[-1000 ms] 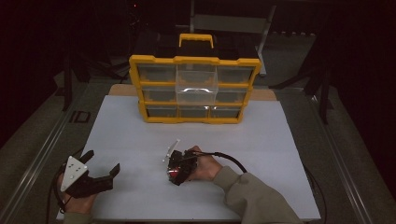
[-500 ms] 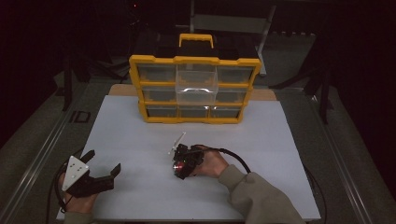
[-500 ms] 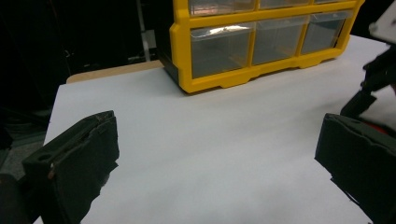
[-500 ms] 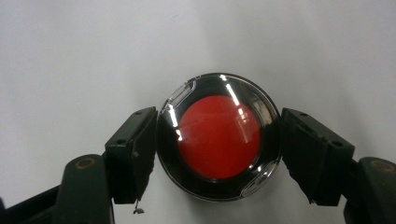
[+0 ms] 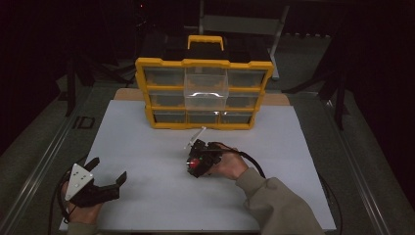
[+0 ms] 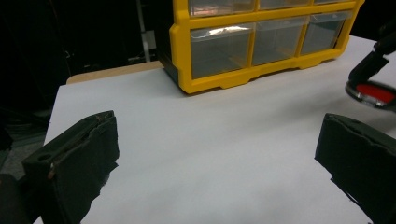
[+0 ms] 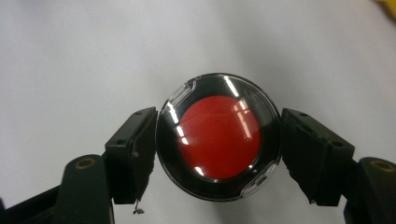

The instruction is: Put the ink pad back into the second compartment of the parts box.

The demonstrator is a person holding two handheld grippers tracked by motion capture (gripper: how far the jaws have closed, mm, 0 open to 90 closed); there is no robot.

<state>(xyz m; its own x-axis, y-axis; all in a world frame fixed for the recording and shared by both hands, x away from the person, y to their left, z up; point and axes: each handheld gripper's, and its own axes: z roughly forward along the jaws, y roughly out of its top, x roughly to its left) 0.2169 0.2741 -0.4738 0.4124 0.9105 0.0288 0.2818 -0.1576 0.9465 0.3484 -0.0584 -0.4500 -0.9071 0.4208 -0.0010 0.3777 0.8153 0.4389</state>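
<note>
Left gripper point(image 5: 105, 172) rested at the near-left corner of the white mat point(image 5: 147, 142), jaws spread wide on nothing. Mid-mat, right gripper point(image 7: 218, 144) clamped a round red-centred case point(image 7: 218, 136) between both jaws, held over bare mat. Beyond stood a yellow drawer cabinet point(image 5: 204, 93), well apart, middle drawer point(image 5: 205, 91) pulled out.

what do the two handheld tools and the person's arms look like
Both tools are black with two blocky, matte jaws. The left tool carries a grey three-cornered plate on top, and a black cable loops beside it. The right tool trails a black cable that curves back toward the forearm, which wears an olive-grey long sleeve.
</note>
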